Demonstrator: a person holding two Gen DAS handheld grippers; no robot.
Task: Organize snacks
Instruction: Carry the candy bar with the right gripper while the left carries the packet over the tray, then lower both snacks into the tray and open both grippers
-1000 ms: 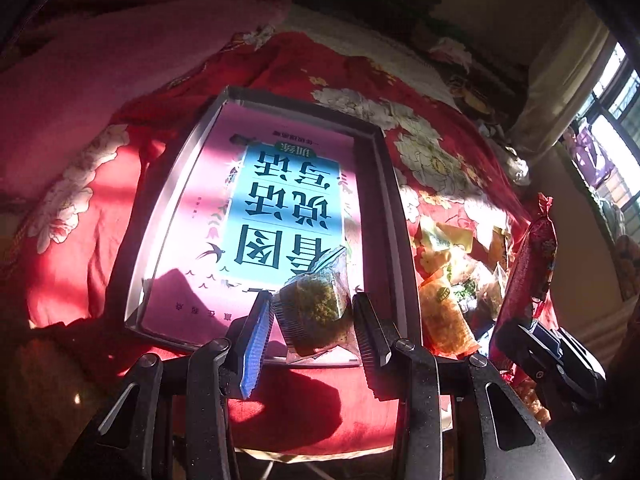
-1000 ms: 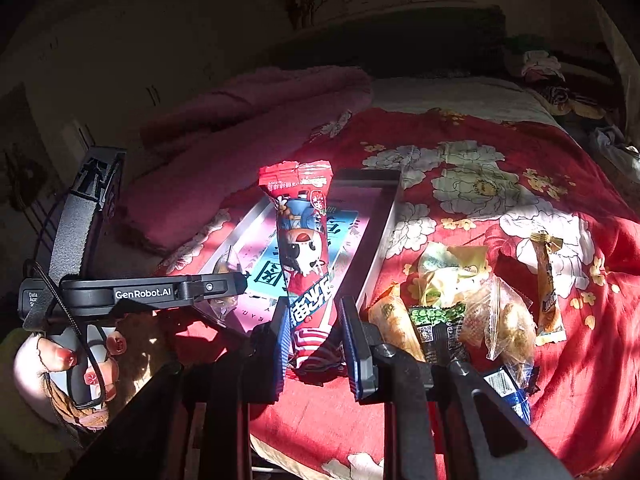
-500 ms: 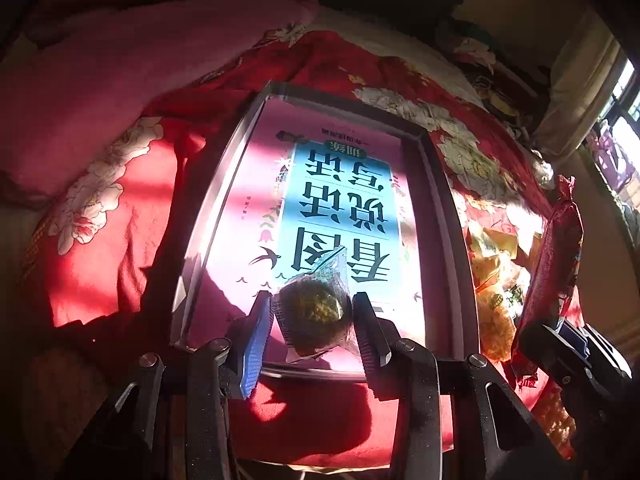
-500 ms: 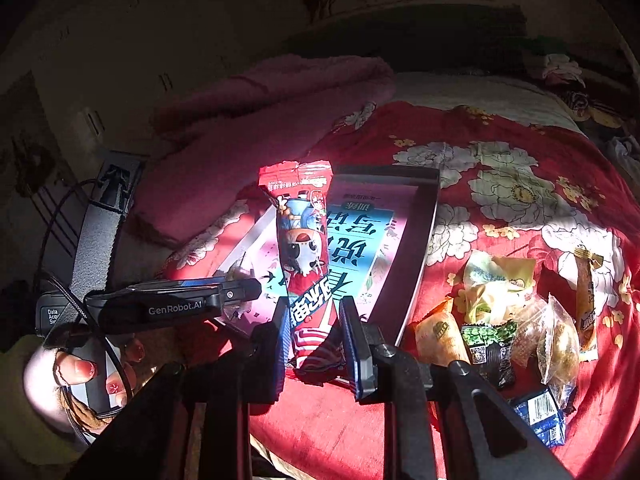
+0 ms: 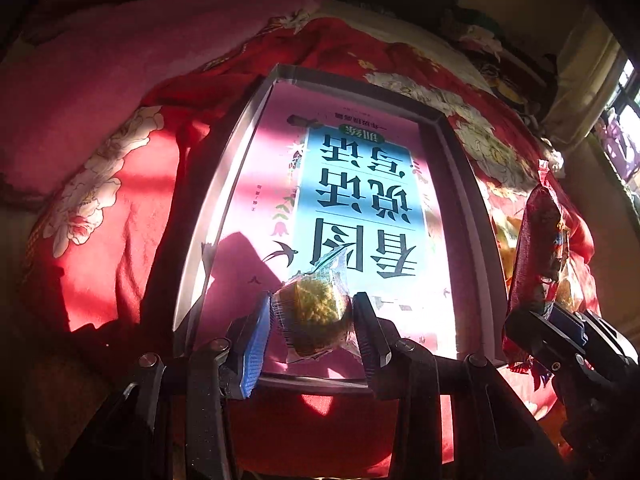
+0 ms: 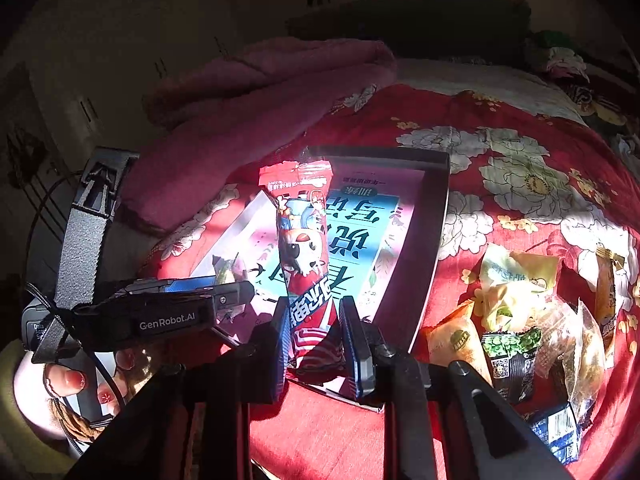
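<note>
The left wrist camera is looking steeply down along its fingers, sitting close over the near end of the tray. The right wrist camera is facing forward and down from beside it, a little further back. Both are sharing the tray and the red floral bedspread.
</note>
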